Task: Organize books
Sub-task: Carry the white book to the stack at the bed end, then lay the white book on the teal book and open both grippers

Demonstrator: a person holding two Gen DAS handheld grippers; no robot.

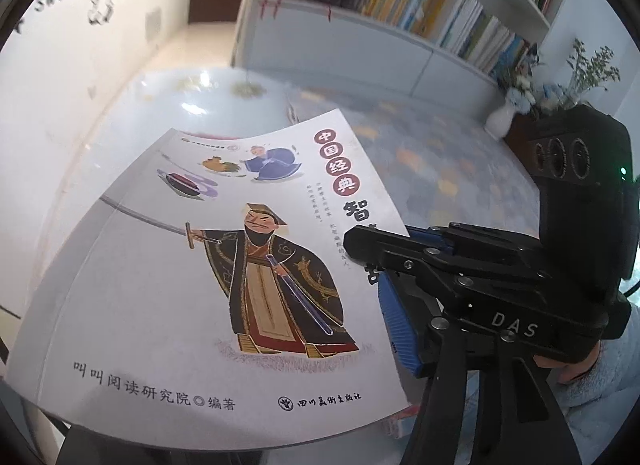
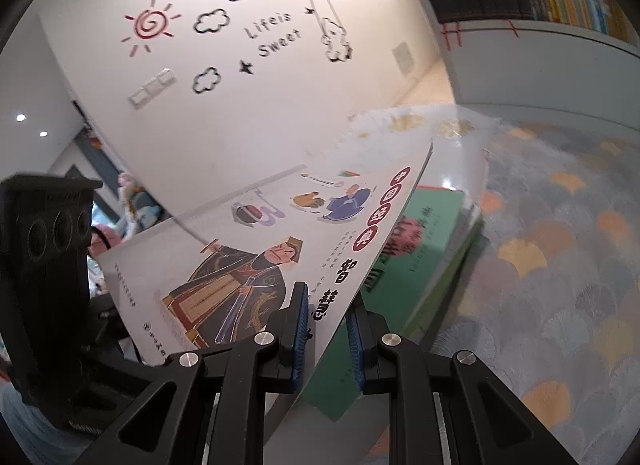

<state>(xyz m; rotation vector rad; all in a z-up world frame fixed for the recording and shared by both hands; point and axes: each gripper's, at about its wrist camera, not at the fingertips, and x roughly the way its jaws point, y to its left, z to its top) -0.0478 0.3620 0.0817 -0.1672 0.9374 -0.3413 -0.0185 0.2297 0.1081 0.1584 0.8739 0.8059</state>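
Between the right gripper's (image 2: 328, 329) closed blue pads, the white picture book (image 2: 256, 265) hangs gripped — a green book (image 2: 424, 249) lies below, unsorted; left gripper's opening unseen, so I cannot tell.

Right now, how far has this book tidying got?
Done: the white bookshelf behind is already packed with books, though who put them there I cannot tell. In hand: the right gripper clamps the white picture book by its edge, lifted off the table. Left: that book is not yet put away, and a green book lies below it on a small stack.
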